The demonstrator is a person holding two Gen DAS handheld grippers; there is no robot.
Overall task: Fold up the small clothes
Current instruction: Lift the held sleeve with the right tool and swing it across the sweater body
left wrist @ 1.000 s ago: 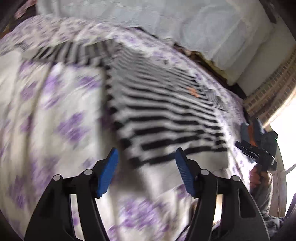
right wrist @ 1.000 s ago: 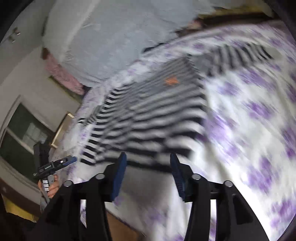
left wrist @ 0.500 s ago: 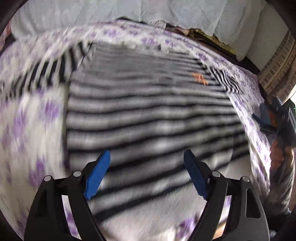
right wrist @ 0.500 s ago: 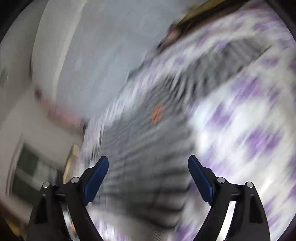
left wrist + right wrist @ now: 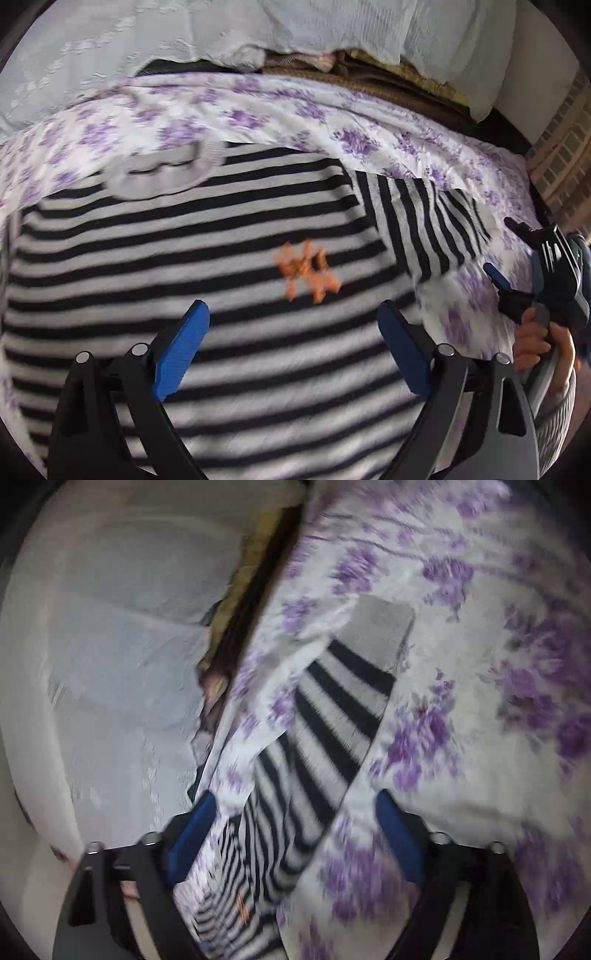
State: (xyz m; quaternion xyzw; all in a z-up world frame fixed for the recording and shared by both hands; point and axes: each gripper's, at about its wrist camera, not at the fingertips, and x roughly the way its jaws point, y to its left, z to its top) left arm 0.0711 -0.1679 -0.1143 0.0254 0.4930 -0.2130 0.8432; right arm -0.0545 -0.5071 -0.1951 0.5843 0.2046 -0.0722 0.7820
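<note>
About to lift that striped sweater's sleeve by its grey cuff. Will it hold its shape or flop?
Probably flop: the striped sweater is a soft knit lying limp on the floral bedsheet. Its sleeve already bends over the sheet's folds, so it should drape and trail. The grey cuff looks thicker, likely easy to pinch.

A bed (image 5: 369,122) covered by a white sheet printed with purple flowers (image 5: 480,686) carries a black-and-white striped sweater (image 5: 184,266), spread flat directly beneath and ahead of the left claw (image 5: 291,350). An orange motif (image 5: 306,269) on the sweater's chest sits just beyond that claw's blue pads. One striped sleeve (image 5: 332,720), ending in a grey cuff, stretches across the sheet ahead of the right claw (image 5: 295,834). Pale bedding (image 5: 147,44) is heaped along the bed's far edge.
</note>
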